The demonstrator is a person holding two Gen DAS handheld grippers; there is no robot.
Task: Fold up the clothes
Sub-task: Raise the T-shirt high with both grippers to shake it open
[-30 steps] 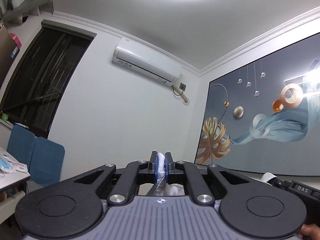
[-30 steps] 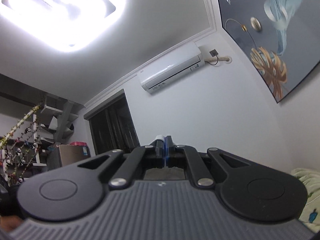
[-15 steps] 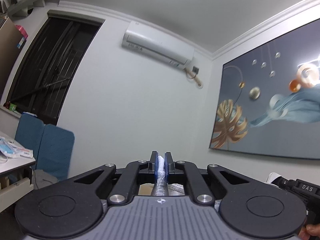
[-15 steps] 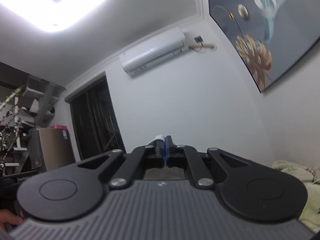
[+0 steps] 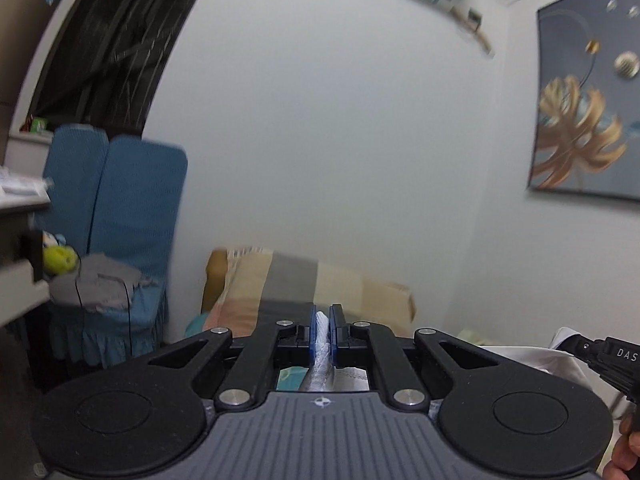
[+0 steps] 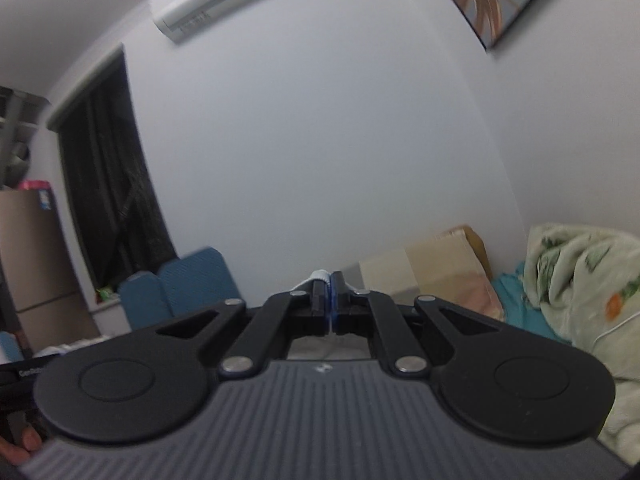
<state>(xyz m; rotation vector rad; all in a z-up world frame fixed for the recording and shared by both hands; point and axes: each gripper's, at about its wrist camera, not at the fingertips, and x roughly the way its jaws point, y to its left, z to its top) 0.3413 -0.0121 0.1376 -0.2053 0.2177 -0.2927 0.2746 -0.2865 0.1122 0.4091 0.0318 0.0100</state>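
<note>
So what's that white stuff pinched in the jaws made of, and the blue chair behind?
The white stuff looks like thin woven cloth, matte: it bunches into soft folds between the shut jaws. The blue chair seems covered in ribbed, stretchy fabric, with a frilled skirt at the bottom. Blur leaves the exact fibre open.

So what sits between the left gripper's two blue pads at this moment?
A bunched fold of white cloth is pinched between the left gripper pads and trails back beneath the linkage. The left wrist view shows it.
</note>
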